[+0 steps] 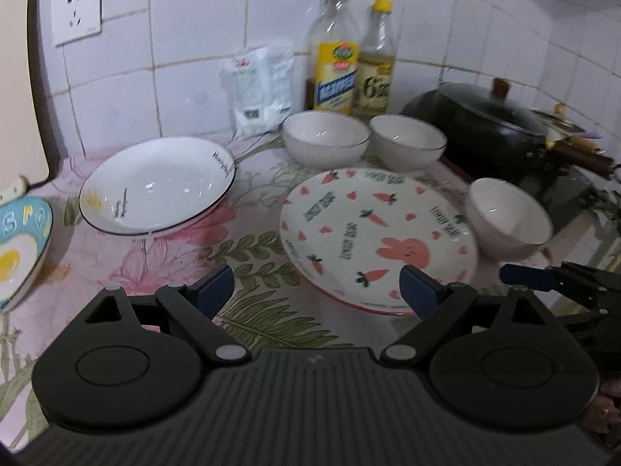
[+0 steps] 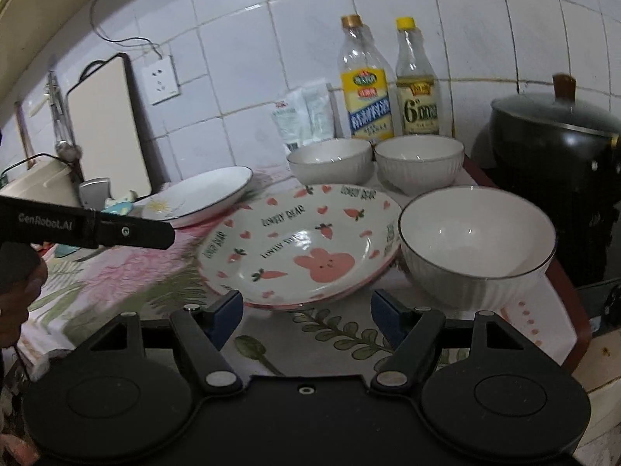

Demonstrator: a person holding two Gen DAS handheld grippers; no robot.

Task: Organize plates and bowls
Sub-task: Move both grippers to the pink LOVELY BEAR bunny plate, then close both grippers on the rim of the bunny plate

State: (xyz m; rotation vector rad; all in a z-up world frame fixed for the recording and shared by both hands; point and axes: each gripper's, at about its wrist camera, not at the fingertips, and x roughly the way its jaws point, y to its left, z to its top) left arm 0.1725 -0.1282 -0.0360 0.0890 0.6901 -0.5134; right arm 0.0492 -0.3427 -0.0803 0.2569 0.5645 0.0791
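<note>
With both the left gripper (image 1: 314, 291) and right gripper (image 2: 306, 314) spread wide and empty, we hover by the carrot plate (image 2: 299, 240) on the counter (image 2: 330, 341), nearest bowl (image 2: 477, 248) just beside it, ready to stack.

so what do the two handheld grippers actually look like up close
Both are matte black plastic. The left gripper has a ribbed body, two round discs with angled link arms on silver pivot pins, and dark blue pads on its jaws. The right gripper is built the same, though its body looks smooth. In the right wrist view, the left one's side carries white "GenRobot.AI" lettering. No cables or sleeves show.
</note>
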